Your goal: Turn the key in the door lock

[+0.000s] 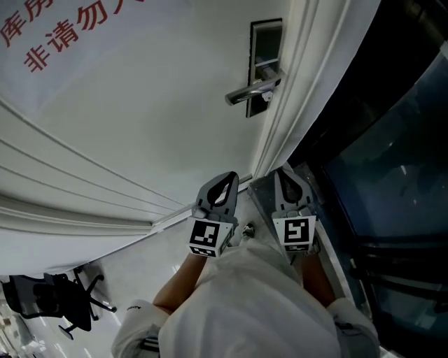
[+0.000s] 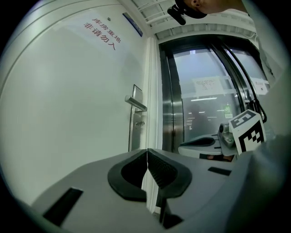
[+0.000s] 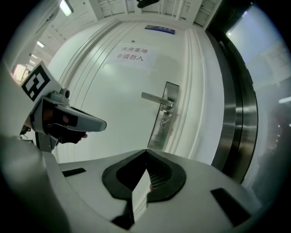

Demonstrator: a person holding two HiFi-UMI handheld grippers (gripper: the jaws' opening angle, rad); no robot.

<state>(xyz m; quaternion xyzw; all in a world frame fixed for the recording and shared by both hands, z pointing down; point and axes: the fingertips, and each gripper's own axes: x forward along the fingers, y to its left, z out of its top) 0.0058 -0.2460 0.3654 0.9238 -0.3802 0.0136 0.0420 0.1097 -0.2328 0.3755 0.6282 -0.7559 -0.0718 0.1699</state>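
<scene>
Head view: left gripper (image 1: pixel 225 180) and right gripper (image 1: pixel 283 173) hung side by side near the door (image 1: pixel 140 105), handle (image 1: pixel 252 91) well ahead. Left gripper view: jaws pressed together, nothing held. Right gripper view: jaws together too, empty; lock (image 3: pixel 164 122) sat just under the handle, well apart.

Dim, cool light is spreading evenly over the white door (image 1: pixel 140 105), a ceiling lamp (image 3: pixel 67 7) is glowing, reflections are glinting in the dark glass (image 2: pixel 204 104), and both gripper views are bulging and blackening toward their corners.
</scene>
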